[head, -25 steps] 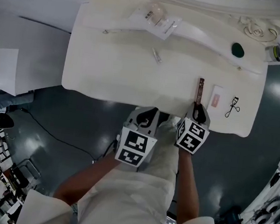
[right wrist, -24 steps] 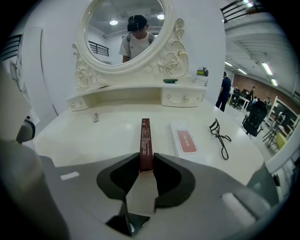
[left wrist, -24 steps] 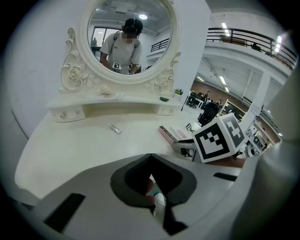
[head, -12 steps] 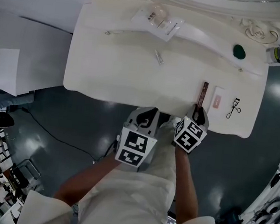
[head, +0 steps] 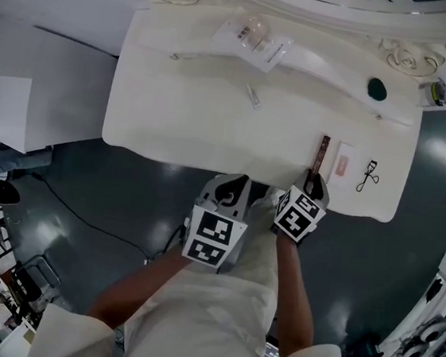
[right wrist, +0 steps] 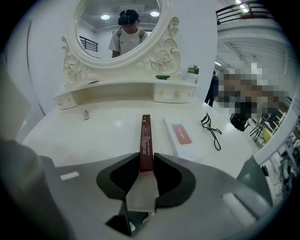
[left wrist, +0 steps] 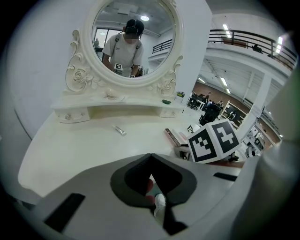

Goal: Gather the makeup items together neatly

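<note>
A long dark red box (head: 322,151) lies on the white dressing table (head: 173,120), lengthwise beside a flat white box with a pink label (head: 342,162). My right gripper (head: 313,176) is shut on the red box's near end (right wrist: 146,140); both pads press its sides. An eyelash curler (head: 369,176) lies right of the white box. A small tube (head: 252,97) rests alone mid-table. My left gripper (head: 237,182) hangs off the table's front edge, jaws shut with nothing between them (left wrist: 151,161).
A raised shelf under the oval mirror (left wrist: 133,42) carries a clear packet (head: 253,37) and a dark green item (head: 376,89). The table's front edge runs just under both grippers. The person's legs and dark floor lie below.
The red box in my right gripper has swung slightly, its far end now closer to the white box. The left gripper has stayed where it was.
</note>
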{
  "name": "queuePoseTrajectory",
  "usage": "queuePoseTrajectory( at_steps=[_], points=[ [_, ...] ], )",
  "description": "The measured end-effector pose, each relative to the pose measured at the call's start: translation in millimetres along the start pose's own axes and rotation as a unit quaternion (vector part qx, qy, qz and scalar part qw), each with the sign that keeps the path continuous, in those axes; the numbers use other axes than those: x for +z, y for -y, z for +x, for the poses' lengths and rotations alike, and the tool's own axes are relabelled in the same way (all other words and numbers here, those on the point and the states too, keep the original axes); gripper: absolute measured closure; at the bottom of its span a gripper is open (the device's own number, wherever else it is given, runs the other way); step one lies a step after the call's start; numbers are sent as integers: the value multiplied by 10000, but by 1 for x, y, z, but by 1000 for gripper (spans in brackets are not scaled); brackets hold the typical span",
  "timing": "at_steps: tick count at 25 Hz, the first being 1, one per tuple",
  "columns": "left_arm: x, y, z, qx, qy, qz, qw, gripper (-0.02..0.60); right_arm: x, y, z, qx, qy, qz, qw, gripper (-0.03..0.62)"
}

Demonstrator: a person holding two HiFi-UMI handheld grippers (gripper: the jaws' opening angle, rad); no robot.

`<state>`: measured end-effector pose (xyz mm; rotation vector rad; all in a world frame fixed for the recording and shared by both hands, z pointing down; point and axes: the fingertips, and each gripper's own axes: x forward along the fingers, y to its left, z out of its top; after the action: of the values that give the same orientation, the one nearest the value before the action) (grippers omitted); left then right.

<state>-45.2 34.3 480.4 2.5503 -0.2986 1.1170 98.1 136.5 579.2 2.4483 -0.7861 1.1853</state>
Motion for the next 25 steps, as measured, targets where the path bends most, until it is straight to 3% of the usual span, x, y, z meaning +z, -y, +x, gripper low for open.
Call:
queuePoseTrajectory(
  at_steps=[15,17,25],
  points=[
    [4,-2,-21,74,103,42,9999,577,3,-4,-1,126,-24,-299,9995,491],
    [4,-1,-25,84,122,41,9999,577,7,-1,-2,78,-10,-321,9995,458],
    [6,-2,-46,76,225,31,9997,577,29,0,-27,264,381,-364,9983,444]
  ],
)
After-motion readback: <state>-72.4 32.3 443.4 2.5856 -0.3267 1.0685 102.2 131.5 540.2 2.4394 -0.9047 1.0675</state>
